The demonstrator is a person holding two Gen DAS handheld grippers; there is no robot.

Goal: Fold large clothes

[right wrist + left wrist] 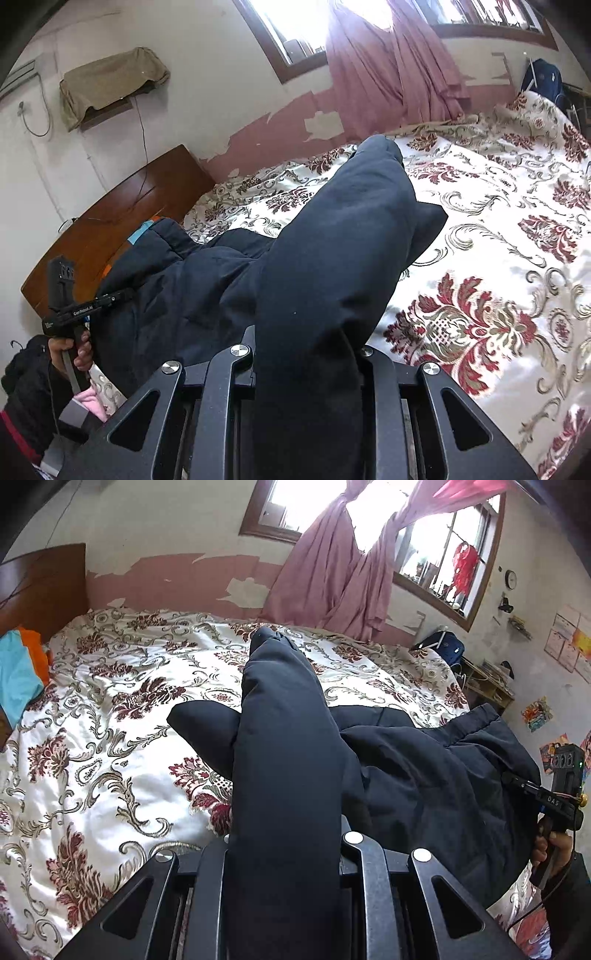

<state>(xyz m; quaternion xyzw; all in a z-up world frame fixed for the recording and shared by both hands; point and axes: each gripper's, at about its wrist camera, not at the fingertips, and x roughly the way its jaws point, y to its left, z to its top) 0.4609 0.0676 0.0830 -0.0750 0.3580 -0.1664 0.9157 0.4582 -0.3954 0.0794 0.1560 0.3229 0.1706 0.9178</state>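
A large dark navy padded jacket (424, 775) lies on the floral bed cover (92, 738) and is lifted at its near edge. My left gripper (284, 849) is shut on one part of the jacket, whose sleeve (280, 709) drapes forward over the fingers and hides them. My right gripper (306, 365) is shut on another part of the jacket (177, 295), with a sleeve (351, 229) draped over it. Each gripper shows in the other's view: the right gripper (517, 781) at the jacket's right edge, the left gripper (118, 295) at its left edge.
The bed cover (498, 258) fills both views. A wooden headboard (40, 587) with blue and orange clothes (18, 672) stands at one end. Pink curtains (340, 565) hang at the window behind. A small shelf (487, 686) stands past the bed's foot.
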